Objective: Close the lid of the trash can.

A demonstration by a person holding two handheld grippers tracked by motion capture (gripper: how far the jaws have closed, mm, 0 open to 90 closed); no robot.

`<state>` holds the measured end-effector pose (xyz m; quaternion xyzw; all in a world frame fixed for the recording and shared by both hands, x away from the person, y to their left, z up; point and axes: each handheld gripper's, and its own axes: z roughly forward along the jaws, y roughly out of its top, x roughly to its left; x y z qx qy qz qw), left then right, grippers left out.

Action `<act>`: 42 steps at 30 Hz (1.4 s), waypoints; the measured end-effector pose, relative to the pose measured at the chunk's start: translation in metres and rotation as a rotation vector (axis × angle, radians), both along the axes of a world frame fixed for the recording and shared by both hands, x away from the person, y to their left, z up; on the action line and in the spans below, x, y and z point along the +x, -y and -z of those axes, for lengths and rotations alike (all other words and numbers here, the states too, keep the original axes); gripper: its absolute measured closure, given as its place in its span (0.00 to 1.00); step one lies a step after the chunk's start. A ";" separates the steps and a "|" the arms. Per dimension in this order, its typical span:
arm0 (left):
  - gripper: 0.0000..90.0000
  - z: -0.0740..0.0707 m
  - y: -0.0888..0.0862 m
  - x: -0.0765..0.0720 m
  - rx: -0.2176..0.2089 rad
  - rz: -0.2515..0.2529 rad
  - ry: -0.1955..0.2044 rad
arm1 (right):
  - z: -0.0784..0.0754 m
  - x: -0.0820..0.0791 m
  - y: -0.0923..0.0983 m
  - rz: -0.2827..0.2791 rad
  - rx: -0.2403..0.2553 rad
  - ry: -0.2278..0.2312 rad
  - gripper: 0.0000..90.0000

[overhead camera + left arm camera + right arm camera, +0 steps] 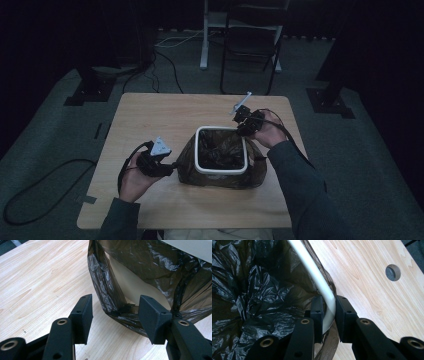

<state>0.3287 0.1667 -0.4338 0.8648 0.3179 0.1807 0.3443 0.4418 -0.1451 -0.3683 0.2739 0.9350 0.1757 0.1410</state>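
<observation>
Two tools at work: right tool (325,308) clamped on white plastic bin rim (312,270), likely steadying it; left tool (113,312) gaping wide by loose hem of dark crinkled plastic liner bag (110,290), not gripping. Bin mid-desk on pale wooden desk (150,120), wide bare margins all round for pulling.

Probably a dim lab: black curtains (60,30), floor cables (35,190), folding chair (252,40).

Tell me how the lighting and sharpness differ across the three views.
High view: dim, dark surroundings, bin soft. Left gripper view: bright, bag crisp with glossy highlights, jaws slightly soft. Right gripper view: table well lit, bag interior dark, rim sharp.
</observation>
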 end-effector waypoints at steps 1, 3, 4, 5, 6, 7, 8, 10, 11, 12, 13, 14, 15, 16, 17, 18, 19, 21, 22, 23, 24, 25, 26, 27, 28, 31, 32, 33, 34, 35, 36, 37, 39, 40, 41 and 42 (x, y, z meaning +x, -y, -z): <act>0.51 0.000 0.000 0.000 0.001 0.000 0.000 | 0.001 0.000 0.000 0.000 -0.001 -0.002 0.86; 0.51 0.000 0.000 0.000 0.001 -0.001 0.000 | 0.002 0.001 0.000 0.001 0.002 -0.006 0.86; 0.51 0.000 0.000 0.000 0.001 -0.001 0.000 | 0.003 0.001 0.000 0.003 0.003 -0.008 0.86; 0.51 0.000 0.000 0.000 0.001 -0.001 0.001 | 0.004 0.001 0.000 0.003 0.004 -0.009 0.86; 0.51 0.000 0.000 0.000 0.001 0.000 0.001 | 0.005 0.001 0.001 0.005 0.006 -0.010 0.86; 0.51 0.000 0.000 0.000 0.001 0.000 0.001 | 0.005 0.002 0.001 0.005 0.006 -0.011 0.86; 0.51 0.000 0.000 0.000 0.001 -0.001 0.000 | 0.005 0.002 0.001 0.004 0.006 -0.012 0.86; 0.51 0.000 0.000 0.000 0.001 0.000 0.001 | 0.006 0.002 0.000 0.003 0.005 -0.011 0.86; 0.51 0.000 0.000 0.000 0.001 0.000 0.001 | 0.006 0.002 0.000 0.003 0.005 -0.011 0.86; 0.51 0.000 0.000 0.000 0.001 0.000 0.002 | 0.006 0.002 0.000 0.004 0.005 -0.012 0.86; 0.51 0.000 0.000 0.000 0.001 0.000 0.002 | 0.006 0.002 0.000 0.004 0.004 -0.011 0.86; 0.51 0.000 0.000 0.000 0.002 0.000 0.002 | 0.006 0.002 0.000 0.004 0.004 -0.011 0.86; 0.51 0.000 0.000 0.000 0.002 0.000 0.002 | 0.007 0.002 0.000 0.004 0.002 -0.011 0.86; 0.51 0.000 0.000 0.000 0.001 0.000 0.001 | 0.007 0.002 0.000 0.004 0.000 -0.012 0.86; 0.51 0.000 0.000 0.000 0.002 0.000 0.002 | 0.007 0.002 0.000 0.003 -0.001 -0.013 0.86; 0.51 0.000 0.000 0.000 0.001 0.000 0.002 | 0.007 0.002 -0.001 0.004 -0.003 -0.014 0.86; 0.51 0.000 0.000 0.000 0.002 0.001 0.002 | 0.008 0.002 -0.001 0.003 -0.005 -0.015 0.86; 0.51 -0.001 0.000 0.000 0.001 0.000 0.002 | 0.009 0.002 -0.001 0.004 -0.006 -0.018 0.86; 0.51 -0.001 0.000 0.000 0.001 0.000 0.002 | 0.009 0.002 -0.001 0.005 -0.006 -0.019 0.86; 0.51 0.000 0.000 0.000 0.002 0.000 0.002 | 0.010 0.002 -0.001 0.003 -0.008 -0.019 0.86; 0.51 0.000 0.000 0.000 0.002 0.000 0.002 | 0.011 0.003 -0.001 0.004 -0.010 -0.020 0.86; 0.51 0.000 0.000 0.000 0.001 0.000 0.002 | 0.011 0.003 -0.001 0.004 -0.011 -0.021 0.86; 0.51 0.000 0.000 0.000 0.001 0.000 0.002 | 0.012 0.003 -0.001 0.005 -0.011 -0.025 0.86; 0.51 0.000 0.000 0.000 0.001 0.000 0.002 | 0.013 0.003 -0.002 0.007 -0.013 -0.025 0.86; 0.51 0.000 0.000 0.000 0.001 0.000 0.002 | 0.013 0.003 -0.001 0.007 -0.012 -0.024 0.86; 0.51 -0.001 0.000 0.000 0.001 0.000 0.002 | 0.013 0.003 -0.001 0.007 -0.010 -0.024 0.86; 0.51 -0.001 0.000 0.000 0.000 0.000 0.002 | 0.013 0.002 -0.001 0.007 -0.010 -0.024 0.86; 0.51 -0.001 0.000 0.000 0.001 0.000 0.002 | 0.013 0.003 -0.001 0.007 -0.010 -0.024 0.86; 0.51 0.000 0.000 0.000 0.002 0.000 0.002 | 0.013 0.003 -0.001 0.008 -0.008 -0.024 0.86; 0.51 0.000 0.000 0.000 0.001 0.000 0.002 | 0.013 0.003 -0.001 0.008 -0.008 -0.024 0.86; 0.51 0.000 0.000 0.000 0.001 0.000 0.002 | 0.013 0.002 -0.001 0.008 -0.009 -0.024 0.86; 0.51 0.000 0.000 0.000 0.001 0.000 0.002 | 0.013 0.002 -0.001 0.008 -0.009 -0.022 0.86; 0.51 0.000 0.000 0.000 0.001 0.001 0.002 | 0.013 0.002 -0.001 0.008 -0.009 -0.023 0.85; 0.51 0.000 0.000 0.000 0.001 0.000 0.002 | 0.013 0.002 -0.001 0.009 -0.008 -0.023 0.85; 0.51 0.000 0.000 0.000 0.001 0.001 0.002 | 0.013 0.002 -0.001 0.009 -0.009 -0.022 0.85; 0.51 0.000 0.000 0.000 0.001 0.001 0.002 | 0.013 0.002 -0.001 0.008 -0.011 -0.021 0.85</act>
